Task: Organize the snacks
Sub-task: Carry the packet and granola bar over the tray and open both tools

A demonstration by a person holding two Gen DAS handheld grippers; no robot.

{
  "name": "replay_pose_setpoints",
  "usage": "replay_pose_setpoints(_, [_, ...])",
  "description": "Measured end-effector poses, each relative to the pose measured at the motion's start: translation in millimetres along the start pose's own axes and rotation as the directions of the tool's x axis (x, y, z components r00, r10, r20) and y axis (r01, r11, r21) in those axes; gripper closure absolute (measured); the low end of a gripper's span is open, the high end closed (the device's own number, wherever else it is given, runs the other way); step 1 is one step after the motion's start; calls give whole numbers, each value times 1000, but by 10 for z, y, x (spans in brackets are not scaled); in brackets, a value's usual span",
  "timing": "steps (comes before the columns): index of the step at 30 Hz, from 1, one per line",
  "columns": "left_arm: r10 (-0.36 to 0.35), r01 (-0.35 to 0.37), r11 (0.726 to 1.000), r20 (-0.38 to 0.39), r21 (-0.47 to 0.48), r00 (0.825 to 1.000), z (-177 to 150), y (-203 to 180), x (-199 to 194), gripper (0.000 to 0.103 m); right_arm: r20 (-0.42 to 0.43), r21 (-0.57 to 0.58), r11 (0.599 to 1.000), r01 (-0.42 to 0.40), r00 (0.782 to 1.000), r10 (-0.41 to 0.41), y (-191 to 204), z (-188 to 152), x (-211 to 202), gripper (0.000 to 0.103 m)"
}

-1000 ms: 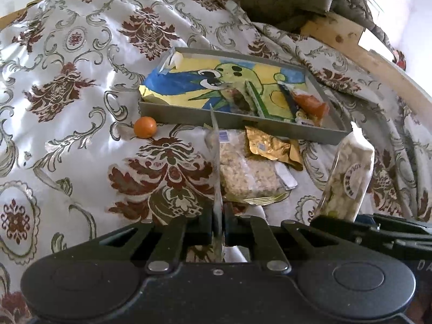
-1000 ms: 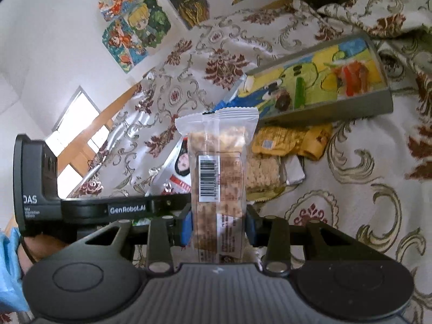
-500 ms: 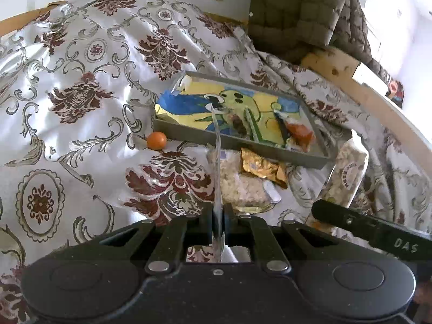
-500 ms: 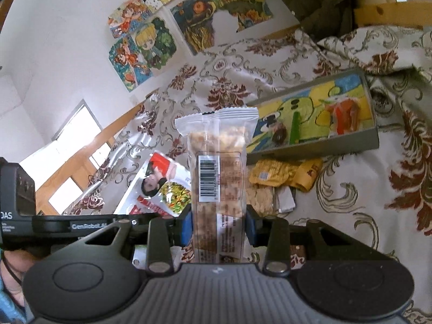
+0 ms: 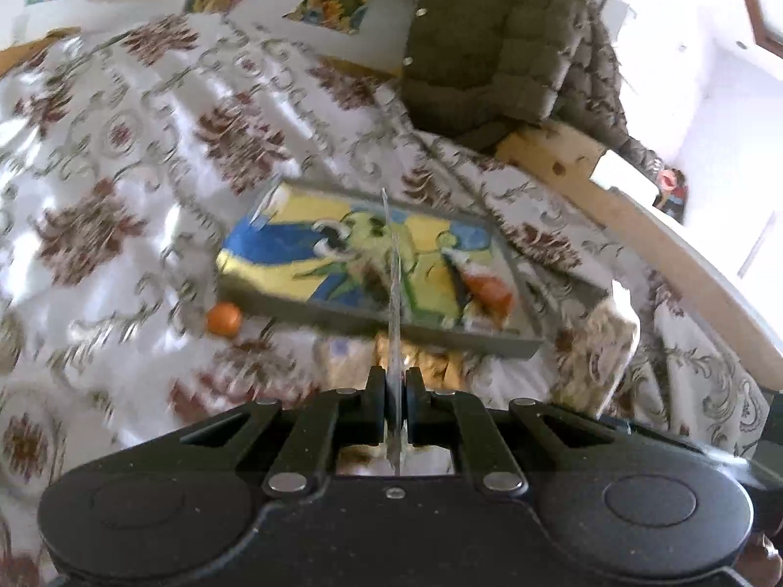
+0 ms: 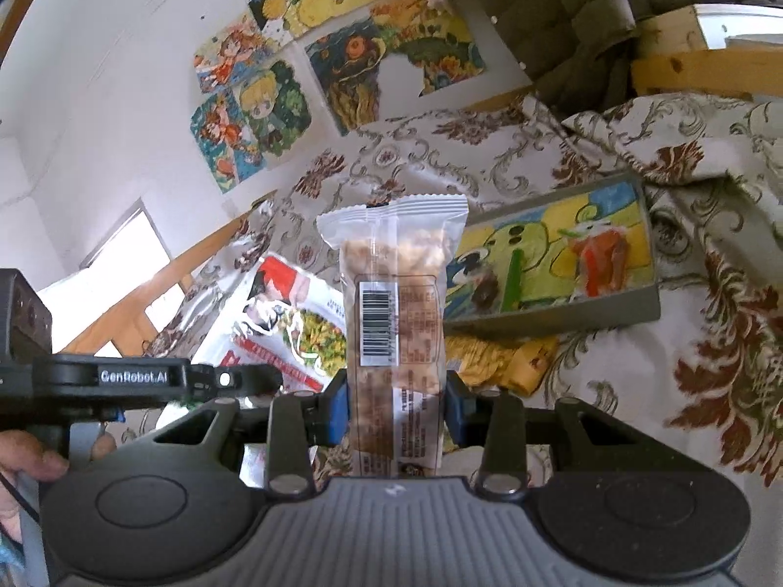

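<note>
Two packs in hand, both off the bed (image 5: 122, 156); the gray tray (image 5: 372, 320) lies ahead of both sets of jaws, a few snacks already in it.

Big to small:
- Tray: rigid, shallow, cartoon lining. We judge it the drop target. Room left on the side ahead and left of our left jaws.
- Large foil bag (image 6: 274, 323): held by the left gripper (image 5: 395, 406). Edge-on in the left wrist view, so we see only a thin sheet running straight ahead between the jaws. Jaws pressed together on the flat seam. Light, floppy, slick film, so it will likely swing and could slide out. Best held at the crimped seam, as now.
- Clear-wrapped snack bar (image 6: 396, 323): upright in the right gripper (image 6: 396, 416), jaws part-spread and pinching its lower half across the width, barcode facing us. Semi-stiff but crumbly, we think; wrapper slippery. Grip the body, not the end fins, and don't squeeze harder.
- Yellow wrapper (image 6: 494, 359): loose on the bed, just ahead of the right jaws, up against the tray's near wall. Crinkly, light. Another clear pack seems to lie beside it; too blurred to confirm.
- Orange ball (image 5: 224, 319): on the bed by the tray's near left corner, ahead and left of the left jaws. Will roll; can't tell if it's a snack.

Left view is motion-blurred, so tray contents are rough there.
</note>
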State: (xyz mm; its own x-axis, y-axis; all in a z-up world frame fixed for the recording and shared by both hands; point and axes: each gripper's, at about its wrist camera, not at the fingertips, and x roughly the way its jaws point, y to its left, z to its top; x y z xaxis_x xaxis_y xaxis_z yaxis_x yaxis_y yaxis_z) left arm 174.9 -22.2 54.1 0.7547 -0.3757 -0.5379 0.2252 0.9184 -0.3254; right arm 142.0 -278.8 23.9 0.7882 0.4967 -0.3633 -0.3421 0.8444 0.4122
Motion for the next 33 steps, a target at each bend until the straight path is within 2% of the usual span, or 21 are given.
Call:
replay_pose_setpoints(4, [-22, 21, 997, 9, 74, 1000, 210, -52, 124, 96, 2, 27, 999, 46, 999, -46, -79, 2, -15, 60])
replay_pose_setpoints(9, [-54, 53, 996, 14, 66, 998, 340, -29, 233, 96, -15, 33, 994, 100, 995, -99, -96, 35, 82, 60])
replay_pose_setpoints(17, [-91, 88, 994, 39, 66, 995, 590, 17, 486, 96, 63, 10, 991, 135, 989, -135, -68, 523, 241, 60])
replay_pose_setpoints(25, [-112, 110, 994, 90, 25, 990, 913, 247, 995, 96, 116, -53, 975, 217, 971, -210, -180, 1004, 694, 60])
replay_pose_setpoints(33, [-79, 85, 994, 85, -69, 993, 992, 560, 1522, 96, 76, -31, 961, 276, 959, -273, -461, 1080, 1228, 60])
